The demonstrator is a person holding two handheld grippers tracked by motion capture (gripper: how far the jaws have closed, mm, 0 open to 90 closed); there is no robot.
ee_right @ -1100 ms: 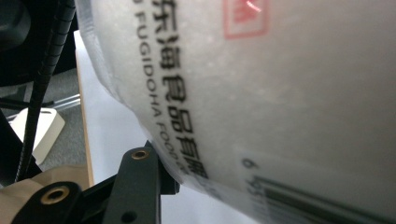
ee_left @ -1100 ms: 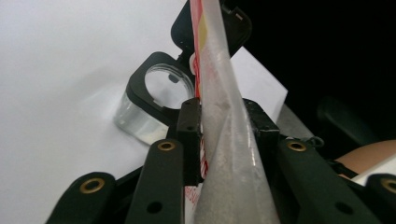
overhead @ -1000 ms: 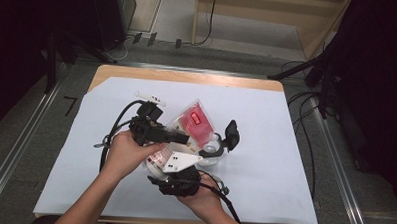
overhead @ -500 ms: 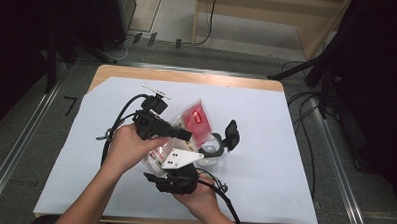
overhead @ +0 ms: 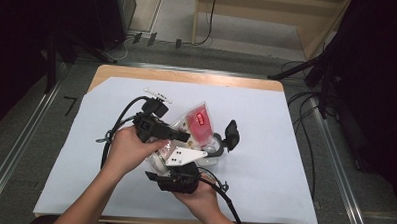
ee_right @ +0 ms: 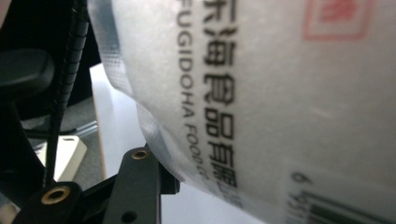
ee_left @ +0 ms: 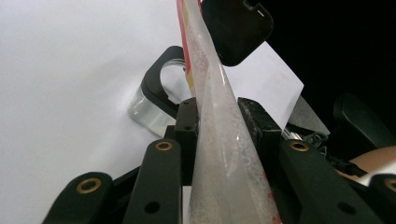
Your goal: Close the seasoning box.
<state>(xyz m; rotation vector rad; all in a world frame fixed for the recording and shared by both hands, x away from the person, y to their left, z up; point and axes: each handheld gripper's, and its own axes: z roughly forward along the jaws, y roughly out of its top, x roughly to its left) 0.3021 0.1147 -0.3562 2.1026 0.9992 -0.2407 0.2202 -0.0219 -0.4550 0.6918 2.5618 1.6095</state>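
Observation:
A clear plastic food pouch (overhead: 198, 121) with a red label is held up over the middle of the table. My left gripper (overhead: 182, 137) comes in from the left. In the left gripper view its pads (ee_left: 187, 126) press on both sides of the pouch (ee_left: 224, 158); the jaws have just been closing on it. My right gripper (overhead: 174, 160) points up from below, and in the right gripper view the printed pouch (ee_right: 261, 93) lies across its finger (ee_right: 139, 184). A clear jar (overhead: 214, 146) with a black flip lid (overhead: 232, 133) stands just right of the pouch.
A white sheet (overhead: 265, 144) covers the wooden table (overhead: 188, 75). A small white clip-like piece (overhead: 157, 94) lies behind the left hand. Black cables (overhead: 117, 129) loop at the left and trail toward the front edge.
The pouch has shifted slightly between the two grippers. Both hands stay almost where they were.

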